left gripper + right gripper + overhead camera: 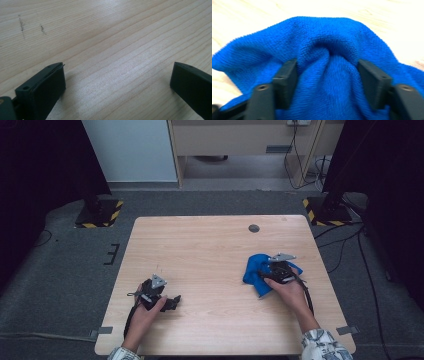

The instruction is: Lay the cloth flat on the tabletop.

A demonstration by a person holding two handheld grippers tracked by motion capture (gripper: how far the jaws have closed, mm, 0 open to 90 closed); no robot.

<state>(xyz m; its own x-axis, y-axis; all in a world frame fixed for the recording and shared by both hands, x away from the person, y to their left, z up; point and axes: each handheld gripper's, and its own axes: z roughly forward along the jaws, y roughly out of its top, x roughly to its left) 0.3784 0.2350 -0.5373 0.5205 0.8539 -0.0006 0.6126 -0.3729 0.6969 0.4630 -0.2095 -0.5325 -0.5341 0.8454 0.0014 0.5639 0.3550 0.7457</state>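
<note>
We see a blue cloth (256,271) bunched up at the right of centre in the high view, lying on the pale wooden bench (210,255); in the right gripper view the blue cloth (329,50) rises in a rumpled mound across most of the frame. The right hand-held gripper (278,270) sits on the cloth's right side, with the person's right hand (288,288) behind it. In the right gripper view, the right hand-held gripper (329,82) has its two black jaws set partly apart with a thick fold of cloth pressed in between them, touching both inner faces, so we read it as clamped on the cloth. The left hand-held gripper (172,302) lies at the lower left of the high view, well apart from the cloth, held low over the bench by the left hand (148,312). In the left gripper view, the left hand-held gripper (117,82) has its jaws spread wide, one at the lower left and one at the lower right of the frame, with bare wood grain between them and a few dark scuff marks (22,25) at the upper left. A small round grey disc (254,228) is set into the bench above the cloth. Beyond the bench lies grey carpet (65,270), and two black stand bases with yellow-and-black striped edges (99,213) stand at the upper left and upper right.
</note>
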